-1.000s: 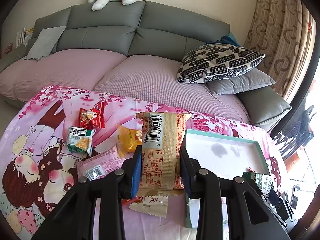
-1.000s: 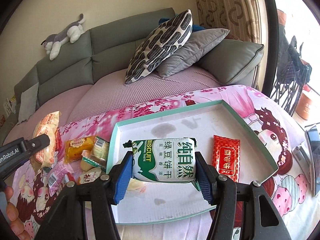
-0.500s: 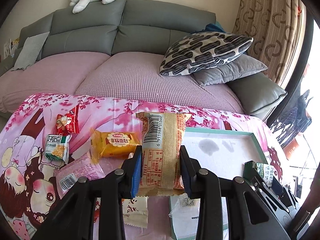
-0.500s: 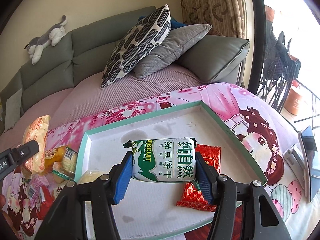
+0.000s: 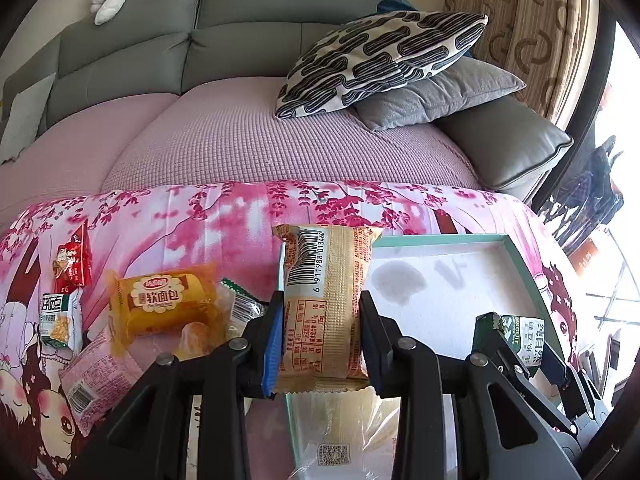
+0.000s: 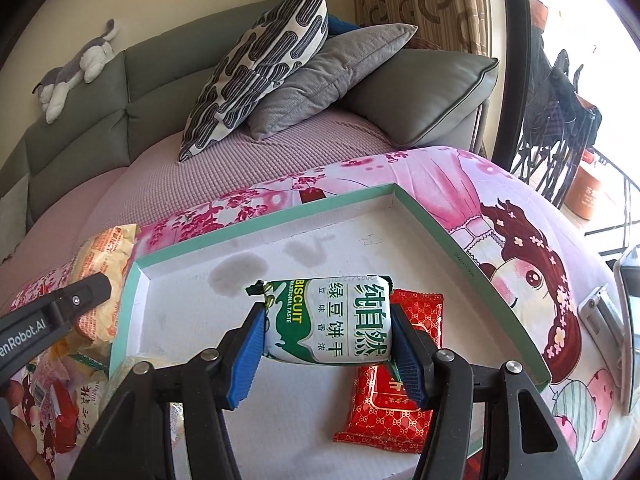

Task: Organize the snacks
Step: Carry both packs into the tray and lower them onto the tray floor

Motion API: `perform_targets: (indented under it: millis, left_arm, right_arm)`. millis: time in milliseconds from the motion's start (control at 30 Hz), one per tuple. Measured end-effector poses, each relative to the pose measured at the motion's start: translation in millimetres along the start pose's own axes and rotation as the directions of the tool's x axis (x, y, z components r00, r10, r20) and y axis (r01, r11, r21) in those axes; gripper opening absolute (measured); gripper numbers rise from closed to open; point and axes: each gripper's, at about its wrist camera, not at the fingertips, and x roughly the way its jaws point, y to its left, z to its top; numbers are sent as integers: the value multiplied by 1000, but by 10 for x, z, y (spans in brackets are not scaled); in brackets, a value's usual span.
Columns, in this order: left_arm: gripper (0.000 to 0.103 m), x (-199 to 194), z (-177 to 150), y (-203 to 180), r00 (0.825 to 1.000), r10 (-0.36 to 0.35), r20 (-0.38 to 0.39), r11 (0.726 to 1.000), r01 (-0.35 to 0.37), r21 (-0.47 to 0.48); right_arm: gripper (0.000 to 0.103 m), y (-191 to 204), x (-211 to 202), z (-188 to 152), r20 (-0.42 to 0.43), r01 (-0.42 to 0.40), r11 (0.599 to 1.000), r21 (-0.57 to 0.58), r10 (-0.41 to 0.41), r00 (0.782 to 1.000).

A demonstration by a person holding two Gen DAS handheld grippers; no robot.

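My left gripper is shut on a tan snack packet with a barcode, held upright above the left edge of the teal-rimmed white box. My right gripper is shut on a green-and-white biscuit packet, held over the inside of the box. A red packet lies flat in the box under it. In the left wrist view the right gripper and biscuit packet show at the right. A pale packet lies in the box's near corner.
Loose snacks lie on the pink cartoon cloth left of the box: an orange bread pack, a red packet, a green-white pack, a pink pack. A grey sofa with pillows stands behind. A phone lies at the right.
Both grippers moved right and lower toward the box. The tan packet now hangs over the box's left edge. The biscuit packet now overlaps the red packet in the box.
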Motion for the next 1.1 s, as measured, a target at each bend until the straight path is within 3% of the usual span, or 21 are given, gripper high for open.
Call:
perform_targets:
  millis: [433,767,900,1100]
  left_arm:
    - [36,409,28,-201,995,-24,-92,999,28,34]
    - [38,476,-15,-273,993,-21,-119,999,27,47]
    - [57,402,-2,-278,993,-33,-114,999,38,38]
    - [67,233,-1,-259,994,-39,-105,999,41,19]
  right_arm:
    - [62,-41,205,-9,-38,26,1000,-5,-26,999]
    - [62,-55,249,-42,-53,33,999,-14,-34,998]
    - [64,-47,251,-40,-56,29,999,-18,-30,998]
    - [73,-44,211,-24,-59,31,999,-30,-32,998]
